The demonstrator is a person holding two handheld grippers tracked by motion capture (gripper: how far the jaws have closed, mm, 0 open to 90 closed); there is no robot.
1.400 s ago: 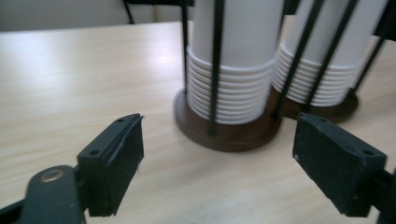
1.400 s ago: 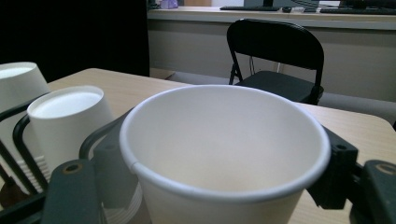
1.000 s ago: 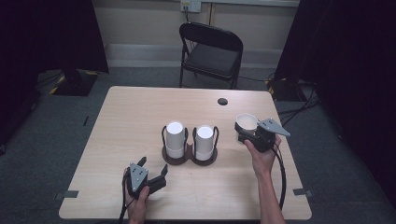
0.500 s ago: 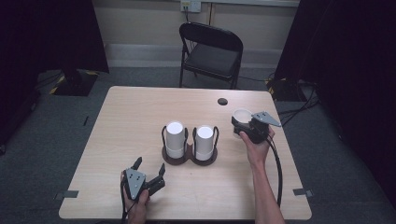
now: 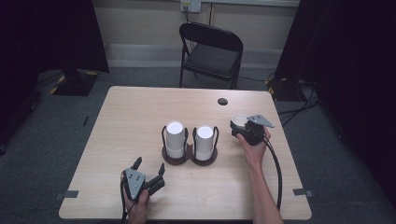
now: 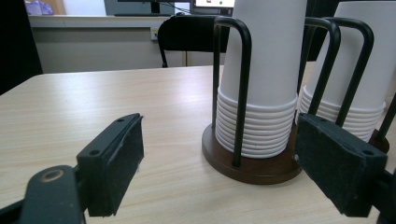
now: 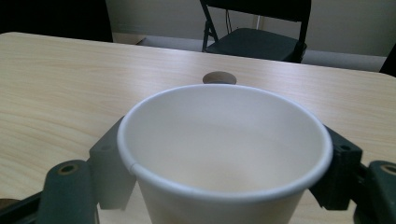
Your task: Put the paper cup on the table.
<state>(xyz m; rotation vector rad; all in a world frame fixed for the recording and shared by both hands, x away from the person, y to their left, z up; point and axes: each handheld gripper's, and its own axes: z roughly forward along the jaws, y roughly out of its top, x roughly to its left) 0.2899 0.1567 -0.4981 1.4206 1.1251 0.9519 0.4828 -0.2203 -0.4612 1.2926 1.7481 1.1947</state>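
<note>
Two stacks of upside-down white paper cups (image 5: 175,136) (image 5: 204,140) stand in a black wire holder on a dark wooden base (image 5: 189,157) at the table's middle. In the left gripper view the stacks (image 6: 264,70) (image 6: 362,65) rise close ahead. My left gripper (image 5: 149,169) rests open near the front edge, short of the holder, its pads (image 6: 116,163) with nothing between them. My right gripper (image 5: 239,126) is shut on a single upright white cup (image 5: 240,119) to the right of the holder; the empty cup (image 7: 224,144) sits between its jaws.
A round cable hole (image 5: 222,101) lies in the table (image 5: 140,112) behind the held cup. A black folding chair (image 5: 212,49) stands beyond the far edge. Cables (image 5: 275,163) trail from the right gripper toward the front.
My right gripper has carried the cup left and farther back on the table. The left gripper has shifted slightly toward the front and left.
</note>
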